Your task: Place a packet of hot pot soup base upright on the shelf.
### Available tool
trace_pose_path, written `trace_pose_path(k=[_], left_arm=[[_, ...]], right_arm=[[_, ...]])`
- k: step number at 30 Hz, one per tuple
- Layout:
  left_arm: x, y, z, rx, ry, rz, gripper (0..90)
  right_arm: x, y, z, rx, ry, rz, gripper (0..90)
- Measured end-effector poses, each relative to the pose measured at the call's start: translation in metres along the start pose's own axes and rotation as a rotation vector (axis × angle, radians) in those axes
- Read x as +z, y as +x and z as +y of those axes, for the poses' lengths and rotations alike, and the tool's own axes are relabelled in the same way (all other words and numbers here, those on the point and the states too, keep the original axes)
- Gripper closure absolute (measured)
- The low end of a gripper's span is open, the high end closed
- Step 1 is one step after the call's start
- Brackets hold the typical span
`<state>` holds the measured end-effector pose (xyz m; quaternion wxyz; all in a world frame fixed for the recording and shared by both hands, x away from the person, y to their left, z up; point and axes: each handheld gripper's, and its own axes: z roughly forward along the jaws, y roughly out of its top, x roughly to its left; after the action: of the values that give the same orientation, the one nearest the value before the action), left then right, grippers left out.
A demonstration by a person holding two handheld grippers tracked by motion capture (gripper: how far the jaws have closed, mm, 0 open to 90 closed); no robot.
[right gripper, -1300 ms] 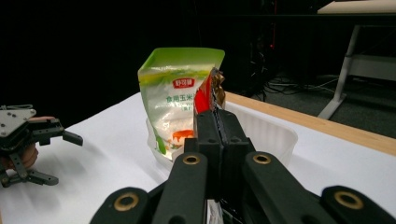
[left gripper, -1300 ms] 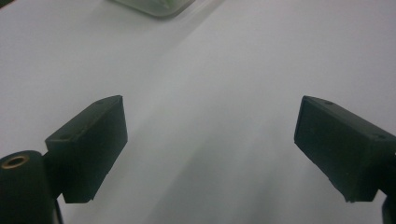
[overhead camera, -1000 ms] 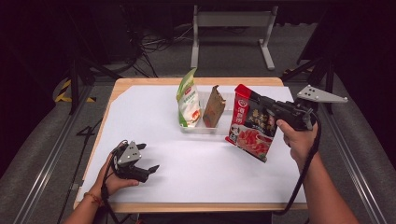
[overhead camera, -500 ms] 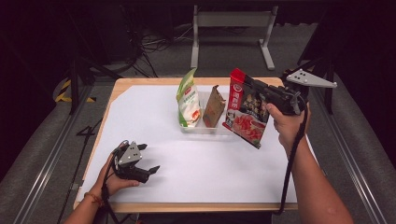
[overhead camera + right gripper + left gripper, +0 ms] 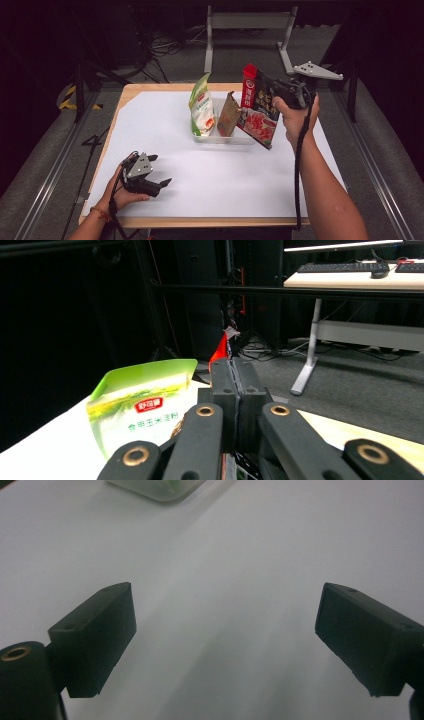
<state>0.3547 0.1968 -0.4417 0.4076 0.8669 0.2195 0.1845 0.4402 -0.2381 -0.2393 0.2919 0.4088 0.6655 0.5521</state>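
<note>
A: Where's the red packet (image 5: 258,107)?

B: Pinched by its top edge in the right gripper (image 5: 267,86), jaws clamped tight on it. It hangs tilted above the clear tray (image 5: 235,140), at about one o'clock from the table (image 5: 165,90) centre, just beside the brown pouch (image 5: 229,114).

A: And the green bag (image 5: 201,106)?

B: Upright in the tray, at nine o'clock from the brown pouch.

A: The left gripper (image 5: 159,171)?

B: Resting low at seven o'clock on the white sheet (image 5: 210,175), jaws wide apart, holding nothing
</note>
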Motion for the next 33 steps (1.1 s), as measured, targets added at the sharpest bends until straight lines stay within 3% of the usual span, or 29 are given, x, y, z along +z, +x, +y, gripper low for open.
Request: trace_pose_path(k=[15,20,26,33], left_arm=[[0.000,0.001,-0.001,-0.001,0.001,-0.009,10.1],[-0.001,0.001,-0.002,0.000,-0.003,-0.011,10.1],[-0.001,0.002,-0.002,-0.004,-0.004,-0.014,10.1],[-0.001,0.002,-0.002,0.001,-0.001,-0.016,10.1]], right_arm=[[0.049,0.001,0.011,0.023,0.034,-0.112,89.8],[0.062,0.002,0.012,0.019,0.048,-0.127,89.8],[0.076,-0.001,0.006,0.049,0.060,-0.113,89.9],[0.078,-0.001,-0.004,0.040,0.069,-0.106,89.8]])
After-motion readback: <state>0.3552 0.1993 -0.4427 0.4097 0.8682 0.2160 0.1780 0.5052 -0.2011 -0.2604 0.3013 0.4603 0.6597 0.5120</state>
